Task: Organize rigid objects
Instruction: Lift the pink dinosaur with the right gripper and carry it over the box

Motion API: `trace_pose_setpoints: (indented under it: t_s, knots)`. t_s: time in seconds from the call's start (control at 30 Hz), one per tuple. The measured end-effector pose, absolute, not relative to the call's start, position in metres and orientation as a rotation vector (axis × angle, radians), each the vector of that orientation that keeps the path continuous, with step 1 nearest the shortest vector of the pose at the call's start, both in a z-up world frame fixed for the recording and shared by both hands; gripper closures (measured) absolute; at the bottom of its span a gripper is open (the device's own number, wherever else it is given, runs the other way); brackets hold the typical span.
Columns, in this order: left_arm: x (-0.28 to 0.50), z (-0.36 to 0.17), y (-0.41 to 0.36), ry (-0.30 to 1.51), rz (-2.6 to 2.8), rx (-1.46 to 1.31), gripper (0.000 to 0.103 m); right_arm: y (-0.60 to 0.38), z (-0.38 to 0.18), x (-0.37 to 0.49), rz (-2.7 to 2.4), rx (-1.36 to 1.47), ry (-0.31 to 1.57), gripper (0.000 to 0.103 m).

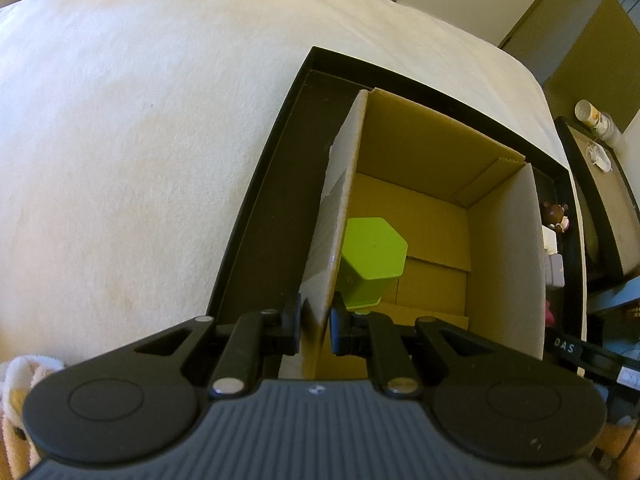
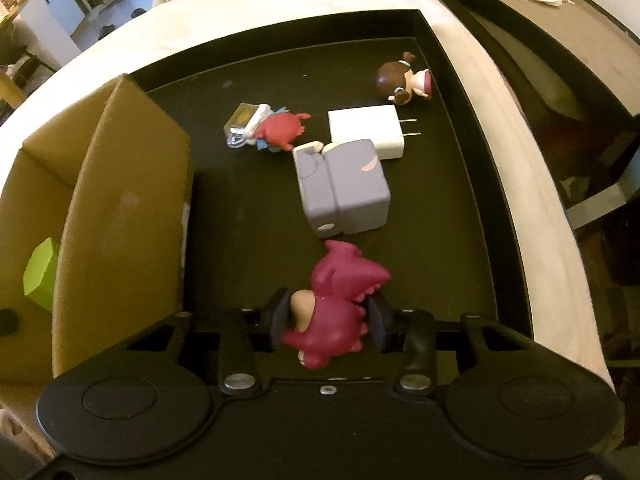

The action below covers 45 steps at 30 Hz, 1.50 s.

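My left gripper [image 1: 315,322] is shut on the near left wall of an open cardboard box [image 1: 416,148], one finger outside and one inside. A green hexagonal block [image 1: 370,264] lies in the box; it also shows in the right wrist view [image 2: 40,272]. The box [image 2: 120,216] stands in a black tray [image 2: 472,184]. My right gripper [image 2: 328,316] is shut on a magenta dinosaur figure [image 2: 340,304], held just above the tray floor. On the tray lie a grey-purple cube toy [image 2: 344,188], a white charger [image 2: 366,132], a red crab toy [image 2: 276,130] and a brown-haired doll [image 2: 402,80].
The tray [image 1: 260,184] sits on a white cloth-covered surface [image 1: 140,120]. A dark side table [image 2: 560,40] stands to the right, holding white items. A jar [image 1: 588,114] stands at the far right in the left wrist view.
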State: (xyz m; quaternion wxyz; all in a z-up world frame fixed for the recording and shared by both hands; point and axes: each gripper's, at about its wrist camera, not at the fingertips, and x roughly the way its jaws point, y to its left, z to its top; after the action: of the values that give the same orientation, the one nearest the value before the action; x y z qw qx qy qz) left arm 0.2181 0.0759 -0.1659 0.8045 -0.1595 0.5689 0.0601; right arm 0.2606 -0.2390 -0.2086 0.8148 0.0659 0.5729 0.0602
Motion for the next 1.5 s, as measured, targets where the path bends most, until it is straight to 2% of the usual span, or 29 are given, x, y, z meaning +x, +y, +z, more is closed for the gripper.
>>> trace_pose_setpoints:
  t_s: [0.4, 0.87, 1.5]
  knots:
    - [0.219, -0.165, 0.072, 1.217, 0.126, -0.322, 0.09, -0.242, -0.181, 0.25, 0.164, 0.167, 1.169, 0.064]
    - [0.219, -0.165, 0.07, 1.218, 0.13, -0.32, 0.09, -0.215, -0.111, 0.25, 0.271, 0.171, 1.06, 0.064]
    - [0.218, -0.166, 0.074, 1.215, 0.125, -0.328, 0.09, -0.177, -0.072, 0.256, 0.378, 0.169, 0.979, 0.064]
